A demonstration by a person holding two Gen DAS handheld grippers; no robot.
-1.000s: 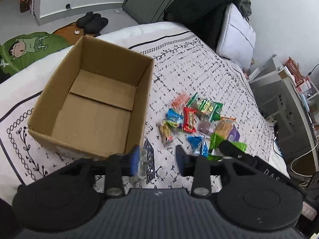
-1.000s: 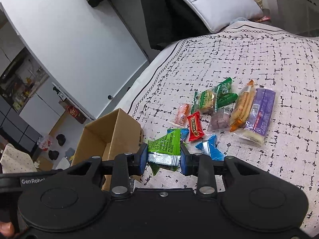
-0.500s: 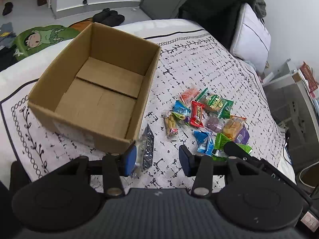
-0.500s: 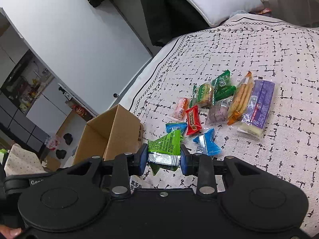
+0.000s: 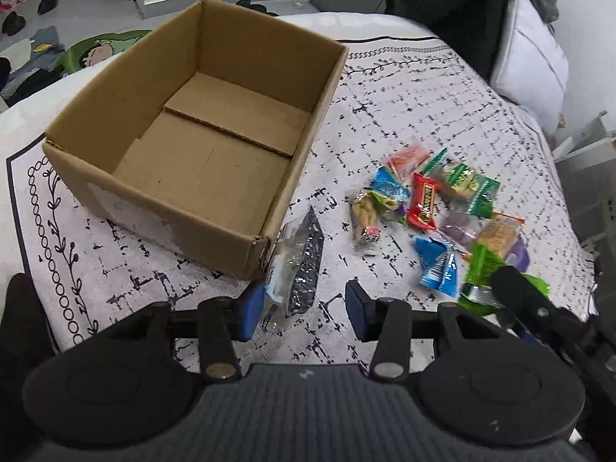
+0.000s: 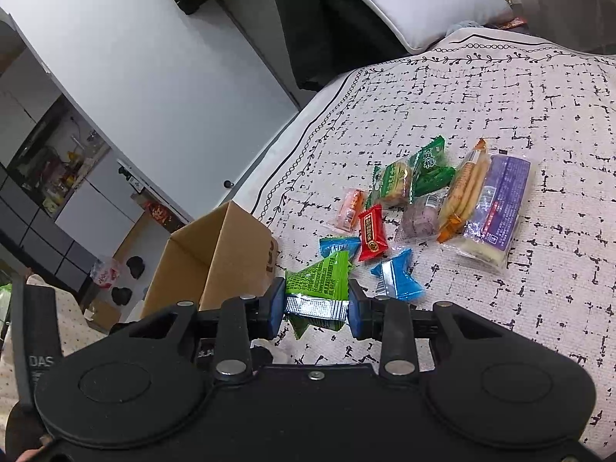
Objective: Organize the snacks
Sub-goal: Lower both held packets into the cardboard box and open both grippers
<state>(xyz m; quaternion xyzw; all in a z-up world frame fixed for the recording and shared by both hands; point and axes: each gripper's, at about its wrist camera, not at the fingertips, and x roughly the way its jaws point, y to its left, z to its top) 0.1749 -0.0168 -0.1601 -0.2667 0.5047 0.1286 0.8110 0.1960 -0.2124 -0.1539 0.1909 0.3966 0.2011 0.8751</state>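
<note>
Since a second ago, the box (image 5: 200, 134) has been brought nearer in the left view, and the dark packet (image 5: 298, 265) now lies just beside the box's near right corner, resting against the left pad (image 5: 250, 310) only. The left gripper (image 5: 302, 308) is held spread, its right pad clear of the packet. The green packet (image 6: 317, 288) has stayed clamped in the right gripper (image 6: 315, 310), held to the right of the box, above the bedspread (image 6: 500, 96). Beyond it, further right of the box, the loose snacks are strewn together: a blue candy (image 6: 396, 281), a red candy (image 6: 371, 233), an orange one (image 6: 350, 208), green packets (image 6: 392, 184), a purple cake (image 6: 419, 217), biscuit sticks (image 6: 462, 192) and a purple pack (image 6: 496, 204). The box interior is seen bare. The right gripper (image 5: 516, 292) enters the left view low at the right, in front of the snack pile. Behind the box, a pillow (image 6: 419, 0) and dark clothing are seen.
</note>
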